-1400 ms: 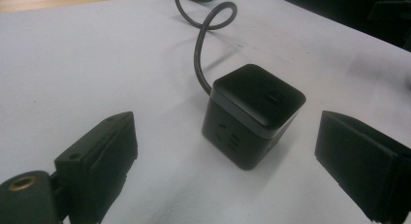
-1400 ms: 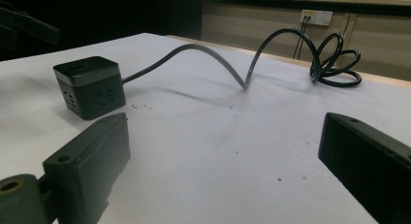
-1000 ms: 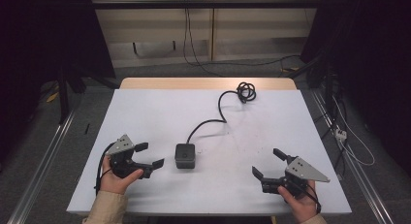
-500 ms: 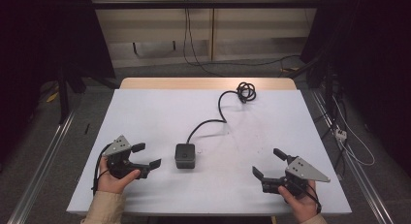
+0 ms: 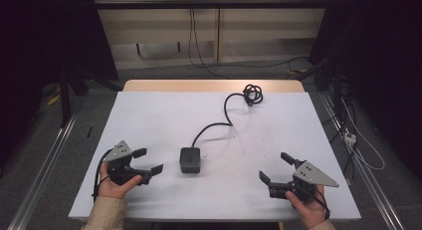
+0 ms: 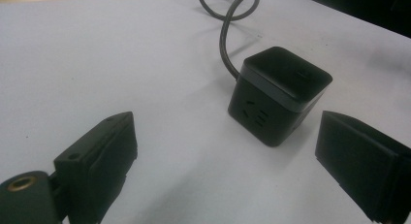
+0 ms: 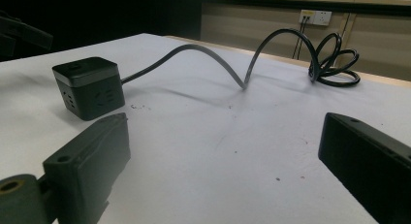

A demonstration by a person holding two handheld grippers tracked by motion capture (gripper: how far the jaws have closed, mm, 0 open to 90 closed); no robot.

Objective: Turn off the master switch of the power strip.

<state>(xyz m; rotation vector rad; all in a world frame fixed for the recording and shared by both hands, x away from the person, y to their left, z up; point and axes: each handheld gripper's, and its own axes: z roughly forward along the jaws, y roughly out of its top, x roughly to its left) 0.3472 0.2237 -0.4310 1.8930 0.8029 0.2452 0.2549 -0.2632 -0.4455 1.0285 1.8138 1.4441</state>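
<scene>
Two hand-held grippers, left hand-held gripper [image 5: 148, 161] and right hand-held gripper [image 5: 275, 169], gape wide and empty. The left has crept slightly toward the black socket cube [image 5: 189, 160], mid-worktop [image 5: 164, 115], likely approaching; its cord [image 5: 226, 108] trails far-right.

The black socket cube [image 7: 90, 87] sits at ten o'clock on the white table [image 7: 203, 151]. Its grey cord [image 7: 213, 59] arcs toward a coil [image 7: 337, 61] at two o'clock. The gripper's [image 7: 225, 156] jaws stand wide apart, holding nothing.

Open worktop [image 5: 149, 115] surrounds the cube power socket [image 5: 189, 160], the sole central obstacle. Its cord [image 5: 219, 124] arches above the surface toward a far coil [image 5: 253, 94]. Bare surface separates both spread-jawed tools from it.
</scene>
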